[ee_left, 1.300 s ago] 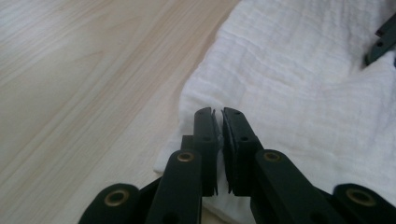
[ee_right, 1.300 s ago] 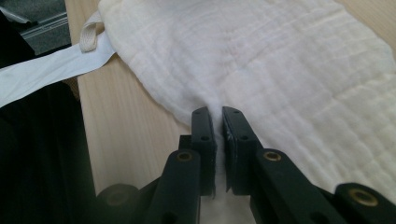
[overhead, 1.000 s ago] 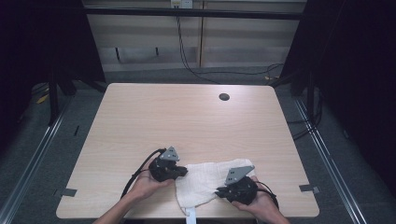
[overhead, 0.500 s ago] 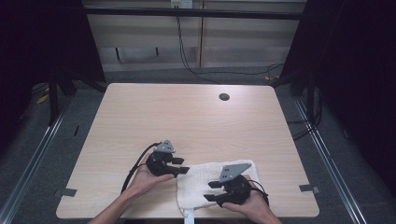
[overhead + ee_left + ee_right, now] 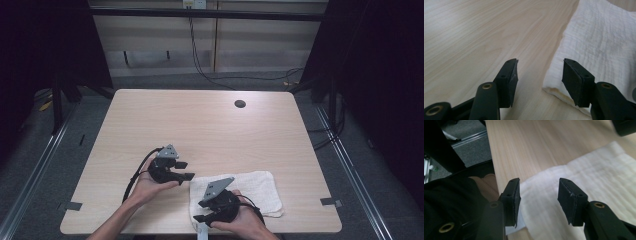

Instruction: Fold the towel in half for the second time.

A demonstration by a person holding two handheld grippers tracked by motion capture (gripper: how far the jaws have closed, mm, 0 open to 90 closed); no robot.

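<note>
Two hand-held grippers work a white towel (image 5: pixel 240 195) at the near edge of the desk (image 5: pixel 200 125); the cloth lies folded, right of the middle, its long axis running along that edge, one end hanging slightly over it. Left gripper (image 5: pixel 185 170) sits just beside the towel's left end, low over the wood, pointing toward the desk's right side; its jaws stand apart with nothing between them, and in the left gripper view (image 5: pixel 539 75) the towel's near corner (image 5: pixel 554 85) lies just ahead and to the right jaw's side, the gap itself opening on bare wood. Right gripper (image 5: pixel 200 212) hovers over the towel's near left corner, pointing back toward the desk's left near corner; its jaws are likewise apart and empty, and in the right gripper view (image 5: pixel 539 197) the cloth's edge (image 5: pixel 541 195) runs straight through the gap below them. Right hand (image 5: pixel 245 220) rests on the towel itself, so it seems the nearer to a grasp; the left hand (image 5: pixel 147 187), wrist flat on the desk, would likely need a short slide toward the fold to take its corner.
</note>
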